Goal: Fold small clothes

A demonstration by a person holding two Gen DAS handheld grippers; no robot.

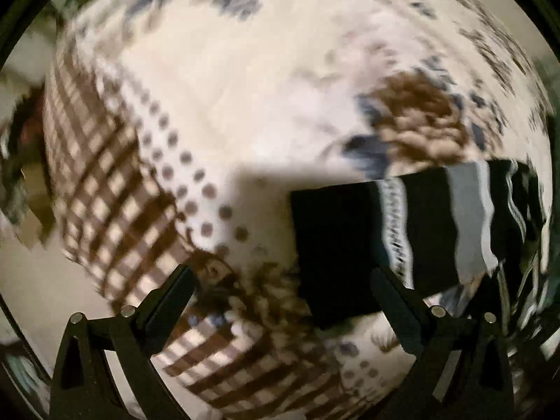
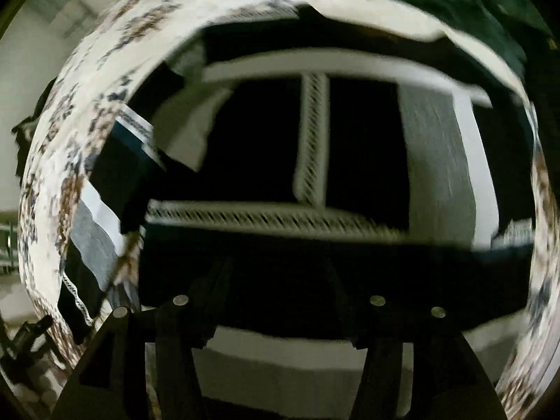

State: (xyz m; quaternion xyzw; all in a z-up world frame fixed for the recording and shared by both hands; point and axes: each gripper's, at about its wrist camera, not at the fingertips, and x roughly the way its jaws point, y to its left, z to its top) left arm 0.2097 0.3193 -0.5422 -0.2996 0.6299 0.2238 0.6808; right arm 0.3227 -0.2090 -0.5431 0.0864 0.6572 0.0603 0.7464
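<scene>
Over patterned bedspread (image 1: 217,105): smoothing fold on black striped garment (image 2: 350,140).
Left gripper (image 1: 280,294) hovering wide, empty; right gripper (image 2: 280,315) part-open, gripping nothing — flatten edges squarely before regripping.

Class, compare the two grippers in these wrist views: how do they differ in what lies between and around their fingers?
The left gripper is wide open over the patterned cover, only its right finger beside the black striped garment. The right gripper stands less wide, with that garment filling its view. Both are black and hold nothing.

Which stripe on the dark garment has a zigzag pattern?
On the dark striped garment, the narrow white stripe has zigzag stitching; the wide grey stripe and plain white stripe beside it are unpatterned.
</scene>
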